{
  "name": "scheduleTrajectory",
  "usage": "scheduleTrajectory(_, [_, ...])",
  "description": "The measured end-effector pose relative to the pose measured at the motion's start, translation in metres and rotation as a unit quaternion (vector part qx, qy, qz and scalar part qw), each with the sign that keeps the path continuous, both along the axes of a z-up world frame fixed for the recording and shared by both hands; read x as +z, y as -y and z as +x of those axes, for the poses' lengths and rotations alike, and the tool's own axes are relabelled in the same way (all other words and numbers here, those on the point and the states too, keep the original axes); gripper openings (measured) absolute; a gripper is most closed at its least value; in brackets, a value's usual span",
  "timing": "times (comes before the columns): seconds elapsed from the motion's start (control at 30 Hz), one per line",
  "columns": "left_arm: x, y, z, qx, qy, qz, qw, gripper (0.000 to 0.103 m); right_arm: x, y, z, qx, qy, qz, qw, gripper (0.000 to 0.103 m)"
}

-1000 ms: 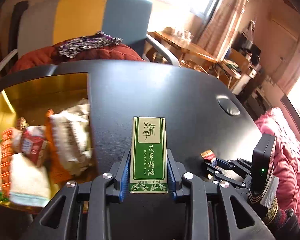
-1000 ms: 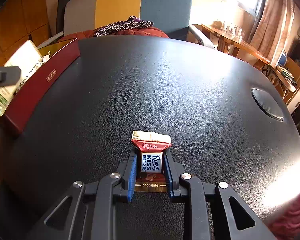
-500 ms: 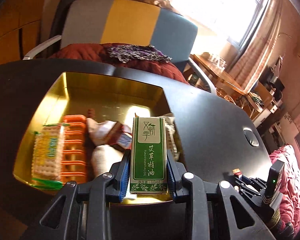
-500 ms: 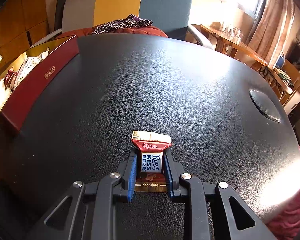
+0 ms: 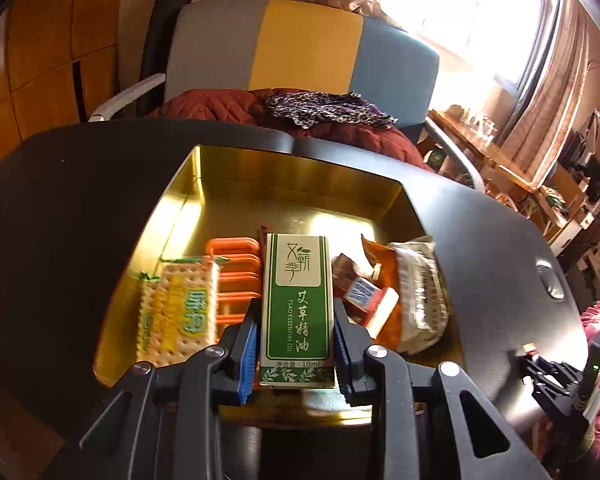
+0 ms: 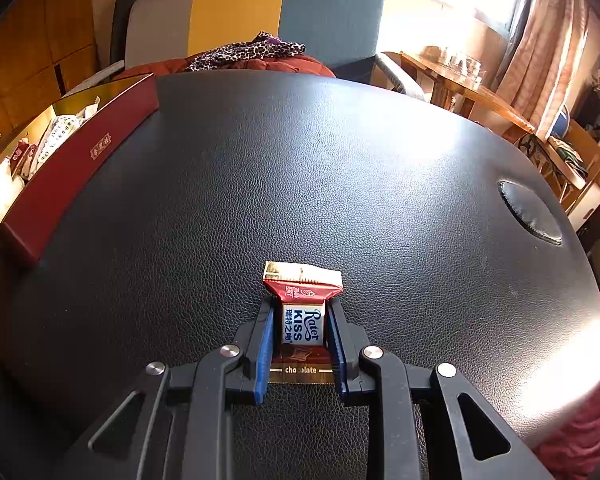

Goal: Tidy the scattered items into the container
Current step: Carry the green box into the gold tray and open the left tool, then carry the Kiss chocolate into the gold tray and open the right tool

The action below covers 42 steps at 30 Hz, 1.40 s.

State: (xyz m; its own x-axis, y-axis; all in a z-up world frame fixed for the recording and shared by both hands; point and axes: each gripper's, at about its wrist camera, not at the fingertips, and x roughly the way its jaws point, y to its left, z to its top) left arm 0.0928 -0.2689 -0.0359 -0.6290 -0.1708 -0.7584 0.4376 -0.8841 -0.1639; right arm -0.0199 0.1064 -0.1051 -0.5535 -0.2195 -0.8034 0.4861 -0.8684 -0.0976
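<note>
My left gripper point(image 5: 296, 312) is shut on a green and white essential oil box point(image 5: 296, 300) and holds it above the near part of the gold-lined container point(image 5: 300, 192). The container holds a cracker pack point(image 5: 176, 308), an orange rack point(image 5: 236, 276), a small red candy point(image 5: 364, 296) and a white and orange snack bag point(image 5: 416, 292). My right gripper point(image 6: 300, 320) is shut on a red Rater Kiss chocolate point(image 6: 302, 312), low over the black table. The container's dark red side point(image 6: 80, 168) shows at the left in the right wrist view. The right gripper point(image 5: 556, 376) also shows at the right edge of the left wrist view.
The black leather table point(image 6: 340, 180) has a round inset cap point(image 6: 530, 212) at the right. A grey, yellow and blue chair point(image 5: 300, 44) with red and leopard cloth point(image 5: 320, 108) stands behind the table. A pink quilt point(image 6: 580, 440) lies at the table's near right edge.
My left gripper has carried the oil box leftward from over the table to over the container, now more centred. My right gripper has stayed still with the chocolate.
</note>
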Motion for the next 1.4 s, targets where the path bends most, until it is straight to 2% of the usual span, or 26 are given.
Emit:
scheduleTrajectory(0.1, [-0.008,0.009,-0.01,0.006,0.015,-0.015,0.9997,0.031,0.0,0.0,0.0,-0.001,-0.001,-0.002,1.0,0.025])
scheduleTrajectory(0.33, [-0.026,0.019,-0.022,0.006,0.039,-0.019,0.999,0.032,0.001,0.002,-0.002,-0.005,0.001,0.001,1.0,0.025])
scheduleTrajectory(0.57, [-0.018,0.023,-0.009,0.024,0.018,-0.014,0.9995,0.038,0.004,0.006,-0.006,-0.011,0.006,-0.006,1.0,0.025])
scheduleTrajectory(0.7, [-0.006,0.027,0.009,0.045,-0.005,-0.009,0.999,0.041,0.012,0.017,-0.008,0.0,0.017,-0.033,0.999,0.025])
scheduleTrajectory(0.87, [-0.002,0.025,0.033,0.061,-0.018,-0.003,0.998,0.043,0.042,0.062,0.002,0.064,0.007,-0.085,0.994,0.025])
scheduleTrajectory(1.0, [-0.001,0.018,0.051,0.065,-0.026,0.001,0.9976,0.044,0.073,0.12,0.018,0.143,-0.007,-0.117,0.983,0.025])
scheduleTrajectory(1.1, [-0.002,0.014,0.058,0.062,-0.028,0.01,0.9976,0.045,0.082,0.162,0.028,0.188,-0.003,-0.128,0.974,0.025])
scheduleTrajectory(1.4, [-0.005,0.016,0.069,0.065,-0.036,0.022,0.997,0.05,0.07,0.253,0.018,0.204,0.033,-0.117,0.971,0.025])
